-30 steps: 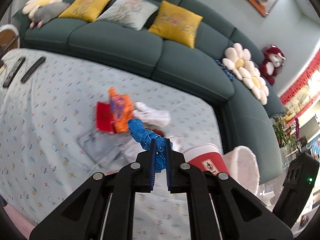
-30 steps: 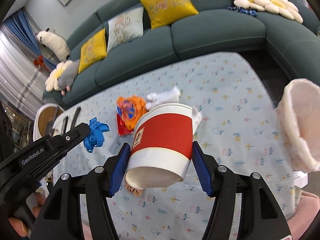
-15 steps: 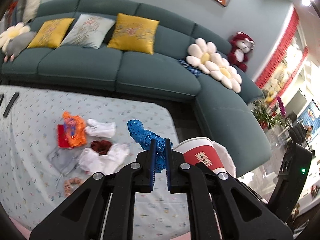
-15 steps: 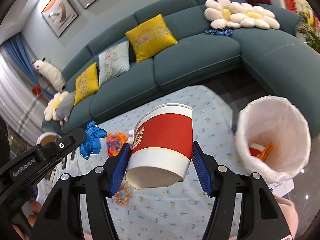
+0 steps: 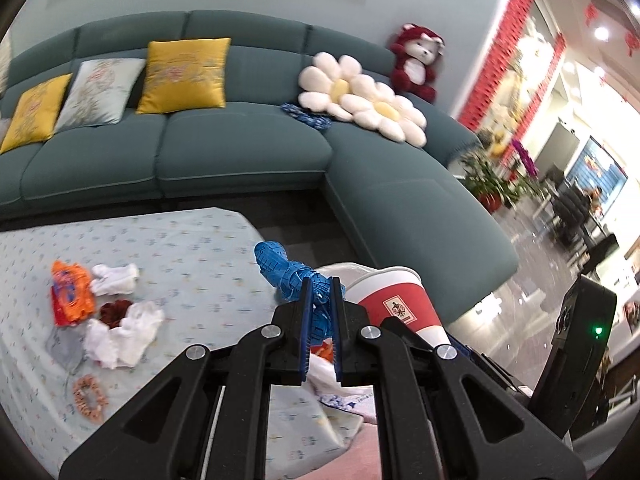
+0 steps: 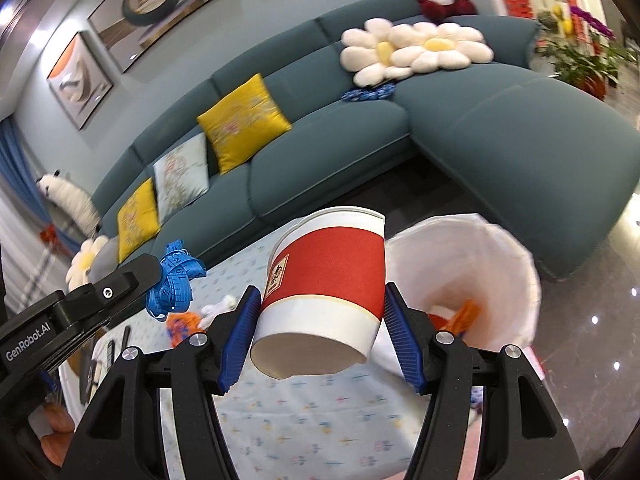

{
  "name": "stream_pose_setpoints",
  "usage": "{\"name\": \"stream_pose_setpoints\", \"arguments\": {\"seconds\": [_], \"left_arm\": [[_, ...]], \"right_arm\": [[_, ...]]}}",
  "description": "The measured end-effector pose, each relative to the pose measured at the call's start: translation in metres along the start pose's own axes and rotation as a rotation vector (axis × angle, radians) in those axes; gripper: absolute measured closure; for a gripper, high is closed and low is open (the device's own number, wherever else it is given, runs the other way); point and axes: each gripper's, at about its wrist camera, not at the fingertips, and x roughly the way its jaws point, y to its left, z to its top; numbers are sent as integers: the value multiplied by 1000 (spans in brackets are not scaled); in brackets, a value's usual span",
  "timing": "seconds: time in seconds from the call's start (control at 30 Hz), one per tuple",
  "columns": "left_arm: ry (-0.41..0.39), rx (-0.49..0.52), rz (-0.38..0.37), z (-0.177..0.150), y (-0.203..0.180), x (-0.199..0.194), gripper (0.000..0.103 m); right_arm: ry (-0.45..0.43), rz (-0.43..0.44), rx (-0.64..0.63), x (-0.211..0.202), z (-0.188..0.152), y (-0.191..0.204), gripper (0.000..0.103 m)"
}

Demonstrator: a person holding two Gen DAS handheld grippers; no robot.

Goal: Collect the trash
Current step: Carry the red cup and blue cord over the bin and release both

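Risks first. In the right wrist view the right claw (image 6: 320,312) clamps the red-and-white paper cup (image 6: 324,288) at frame centre, its pads pressing the lower wall on both sides. The cup is tilted, base toward the camera. We judge a thin paper wall could crumple or slip if the squeeze changes.

The white-lined bin (image 6: 480,272) sits right of centre, just behind the cup, with orange scraps inside. Letting go off its rim would put the cup on the floor.

The left claw (image 5: 320,312), nearly closed, pinches a bunched blue measuring tape (image 5: 288,276) at centre. Loose loops stick out above the tips, and we suspect they could snag on the pads on release.

Pose: both claws point forward and down, side by side.

Further off, at the left of the left wrist view, wrappers and tissues (image 5: 120,332) remain on the patterned desk (image 5: 192,248).
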Motion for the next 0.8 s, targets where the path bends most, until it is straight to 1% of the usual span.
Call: {"name": "stream_pose_setpoints", "arguments": {"seconds": [0.2, 0.43, 0.57, 0.73, 0.77, 0.8], "left_arm": [[24, 51, -28, 0, -31, 18, 95], [58, 88, -54, -1, -60, 41, 95], [81, 97, -69, 0, -71, 55, 95], [108, 83, -95, 1, -75, 70, 94], [112, 72, -102, 2, -75, 72, 94], [115, 62, -99, 3, -75, 74, 87]], "right_arm": [[-13, -37, 54, -3, 9, -40, 43], [-10, -74, 106, 4, 14, -70, 43], [-1, -91, 123, 10, 14, -84, 43], [9, -107, 134, 16, 13, -97, 43], [10, -111, 135, 17, 13, -99, 43], [12, -114, 136, 19, 13, -100, 42]]}}
